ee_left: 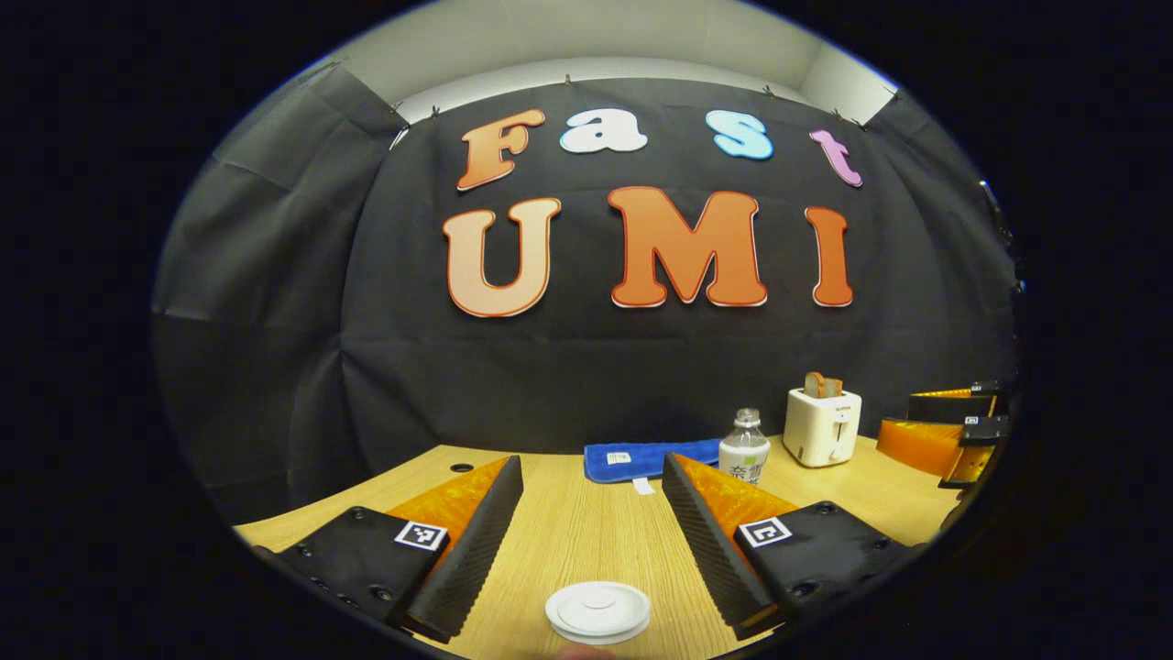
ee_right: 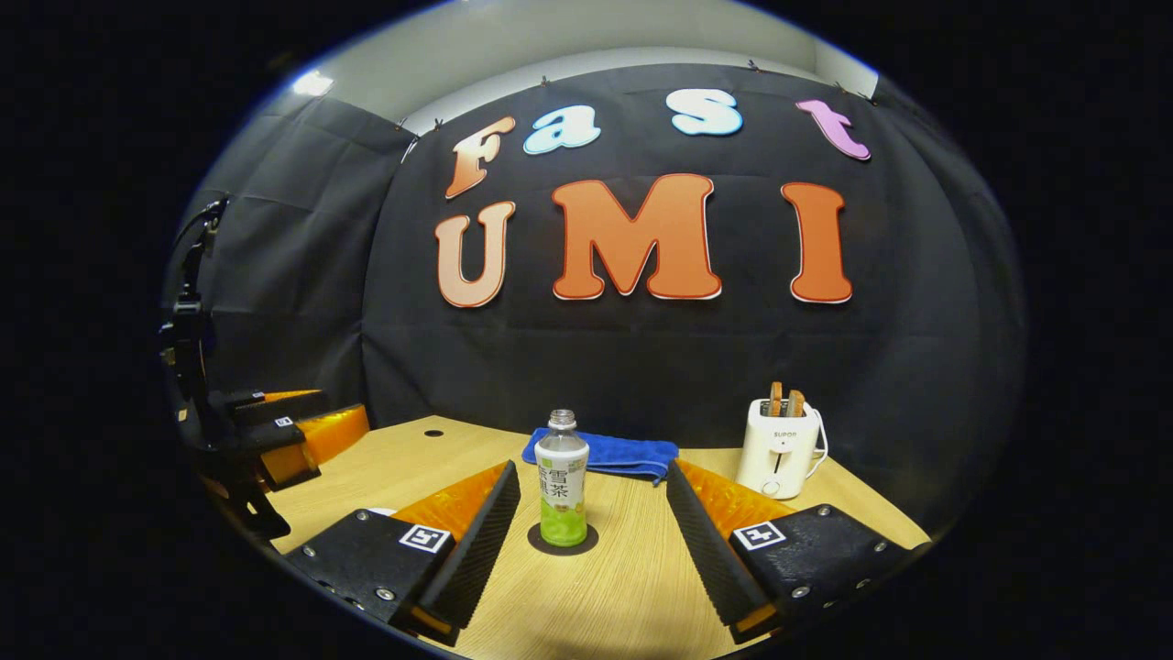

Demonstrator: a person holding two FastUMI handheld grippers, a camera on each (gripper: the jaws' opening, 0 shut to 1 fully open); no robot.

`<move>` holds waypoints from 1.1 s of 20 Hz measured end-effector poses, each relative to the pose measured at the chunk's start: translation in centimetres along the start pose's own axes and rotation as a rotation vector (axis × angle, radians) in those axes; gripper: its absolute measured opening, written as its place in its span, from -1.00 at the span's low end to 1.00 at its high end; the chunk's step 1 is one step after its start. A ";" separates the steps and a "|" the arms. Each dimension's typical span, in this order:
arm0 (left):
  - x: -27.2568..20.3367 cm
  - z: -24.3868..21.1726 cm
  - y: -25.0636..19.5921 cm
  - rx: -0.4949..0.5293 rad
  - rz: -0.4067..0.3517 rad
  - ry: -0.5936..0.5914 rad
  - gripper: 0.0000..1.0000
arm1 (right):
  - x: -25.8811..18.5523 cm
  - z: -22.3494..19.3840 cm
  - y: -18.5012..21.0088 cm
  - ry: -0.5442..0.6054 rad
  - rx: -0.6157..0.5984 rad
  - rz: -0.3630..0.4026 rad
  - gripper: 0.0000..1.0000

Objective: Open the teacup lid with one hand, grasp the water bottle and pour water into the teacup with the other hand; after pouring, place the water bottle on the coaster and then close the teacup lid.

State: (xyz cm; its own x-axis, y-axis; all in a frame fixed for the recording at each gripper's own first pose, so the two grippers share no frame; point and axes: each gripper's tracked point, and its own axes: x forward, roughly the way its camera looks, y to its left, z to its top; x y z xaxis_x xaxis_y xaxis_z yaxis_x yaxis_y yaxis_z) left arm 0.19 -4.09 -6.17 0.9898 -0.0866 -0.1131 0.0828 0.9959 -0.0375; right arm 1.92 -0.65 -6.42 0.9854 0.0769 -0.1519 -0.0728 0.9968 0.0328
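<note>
On the coaster [ee_right: 563, 541] mid-table stands the bottle [ee_right: 561, 490], green liquid low inside. Toward the table's [ee_right: 623, 587] back edge lie a blue cloth [ee_right: 605, 454] and toaster [ee_right: 779, 447]. Both grippers [ee_left: 596, 513] [ee_right: 591, 518] gape empty; the white lid [ee_left: 597, 611] sits between the left one's fingers.

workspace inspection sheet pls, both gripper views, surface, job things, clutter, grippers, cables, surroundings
surface: light wooden table, with a small round hole near its far left edge.
job's things: water bottle upright on a dark round coaster, no cap seen on it; white teacup lid lies flat and closed, low between the left gripper's fingers.
clutter: blue towel at the back; white toaster with toast in its slots.
grippers: left gripper open, holding nothing; right gripper open, bottle ahead between its fingers, untouched.
cables: a cord loops at the toaster's side.
surroundings: black cloth wall, pale wall above.
</note>
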 end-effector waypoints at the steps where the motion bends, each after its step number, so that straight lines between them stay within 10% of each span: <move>1: -0.1 0.7 0.1 -0.009 0.000 -0.014 0.99 | -0.3 0.3 0.0 -0.007 -0.009 -0.006 0.92; 22: -1.1 1.0 0.2 -0.037 -0.013 -0.047 0.99 | -2.2 0.1 0.2 -0.027 -0.033 -0.046 0.93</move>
State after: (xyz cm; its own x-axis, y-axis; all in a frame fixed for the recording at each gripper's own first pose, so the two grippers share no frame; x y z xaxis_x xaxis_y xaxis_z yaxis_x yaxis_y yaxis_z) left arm -0.81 -3.80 -5.04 0.9930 -0.0976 -0.0660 0.0926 0.9929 -0.0751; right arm -0.27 -0.65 -5.96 0.9915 0.0307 -0.1262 -0.0318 0.9995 -0.0064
